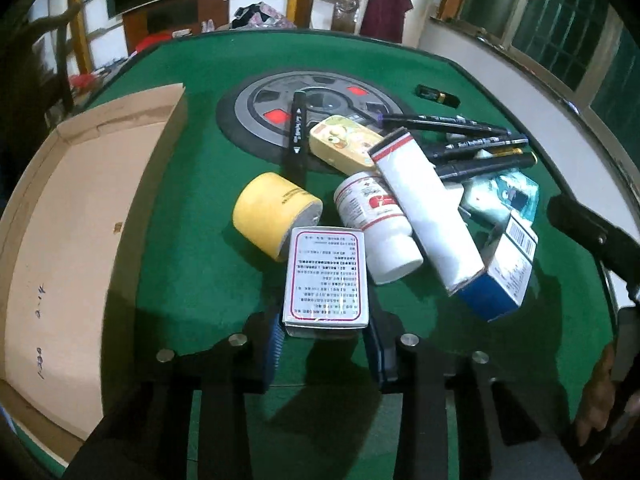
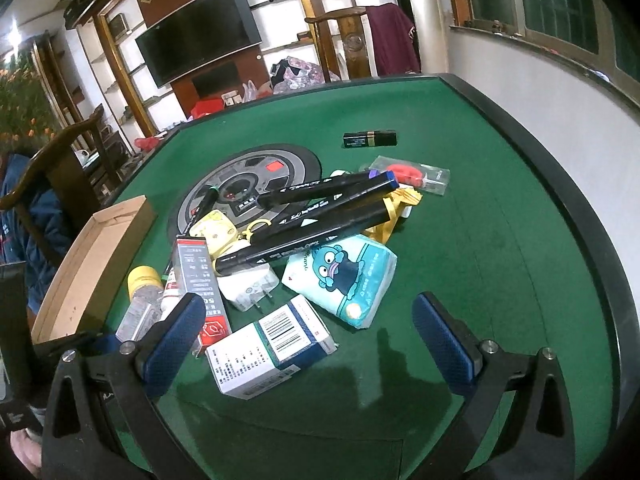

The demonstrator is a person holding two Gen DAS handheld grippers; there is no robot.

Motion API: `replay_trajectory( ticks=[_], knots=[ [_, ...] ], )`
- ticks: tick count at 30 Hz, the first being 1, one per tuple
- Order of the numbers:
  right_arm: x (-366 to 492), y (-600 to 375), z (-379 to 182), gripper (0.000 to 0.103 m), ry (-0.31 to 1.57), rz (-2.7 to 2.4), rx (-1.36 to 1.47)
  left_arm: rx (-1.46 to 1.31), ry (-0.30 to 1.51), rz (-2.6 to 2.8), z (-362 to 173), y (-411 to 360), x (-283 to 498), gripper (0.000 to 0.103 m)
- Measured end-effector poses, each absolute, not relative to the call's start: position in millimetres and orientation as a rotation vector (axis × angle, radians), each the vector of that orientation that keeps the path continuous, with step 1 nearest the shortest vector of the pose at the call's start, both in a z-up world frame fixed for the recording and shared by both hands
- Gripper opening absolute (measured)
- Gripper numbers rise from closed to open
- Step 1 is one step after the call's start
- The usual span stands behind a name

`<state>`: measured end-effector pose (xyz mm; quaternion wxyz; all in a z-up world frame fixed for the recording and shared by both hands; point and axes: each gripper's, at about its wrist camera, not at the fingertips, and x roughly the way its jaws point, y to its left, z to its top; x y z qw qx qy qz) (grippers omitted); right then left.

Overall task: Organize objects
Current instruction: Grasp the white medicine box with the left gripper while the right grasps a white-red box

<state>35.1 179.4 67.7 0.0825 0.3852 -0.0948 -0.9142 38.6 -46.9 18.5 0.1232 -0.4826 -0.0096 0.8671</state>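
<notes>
A pile of objects lies on the green table (image 1: 192, 272). My left gripper (image 1: 326, 336) is shut on a small silver box with red-framed text (image 1: 325, 280), at its near end. Beside it lie a yellow-capped bottle (image 1: 276, 212), a white pill bottle (image 1: 376, 228), a long white box (image 1: 428, 216) and black markers (image 1: 476, 144). My right gripper (image 2: 312, 340) is open and empty, low over the table, with a white and blue box (image 2: 272, 348) between its fingers (image 2: 176, 336). A blue tissue pack (image 2: 344, 276) and black markers (image 2: 324, 208) lie beyond.
An open cardboard box (image 1: 68, 240) stands at the left of the table; it also shows in the right wrist view (image 2: 96, 256). A small black battery (image 2: 370, 138) lies apart at the far side. A round grey centre panel (image 1: 260, 108) sits mid-table. A wooden chair (image 2: 60, 176) stands at the left.
</notes>
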Motion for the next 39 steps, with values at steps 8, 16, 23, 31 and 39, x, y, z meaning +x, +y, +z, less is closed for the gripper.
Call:
replay_trajectory(
  ticks=[8, 16, 23, 31, 39],
  knots=[
    [34.1, 169.8, 73.4, 0.103, -0.265, -2.677, 1.158, -1.391, -0.018, 2.565, 18.5, -42.7, 30.2, 0.034],
    [6.5, 144.6, 81.0, 0.103, -0.266, -2.472, 1.21, -1.252, -0.198, 2.56, 53.5, -75.2, 64.7, 0.03],
    [-17.0, 105.1, 68.3, 0.095, -0.165, -2.376, 1.297, -1.119, -0.31, 2.569, 86.3, -127.5, 104.0, 0.03],
    [-28.4, 71.6, 50.3, 0.044, -0.067, -2.349, 1.419, -1.085, -0.343, 2.6, 87.7, -156.5, 116.0, 0.03],
    [-29.8, 70.4, 49.9, 0.032, -0.128, -2.372, 1.44, -1.068, -0.406, 2.603, 82.7, -172.5, 120.0, 0.03]
  ],
)
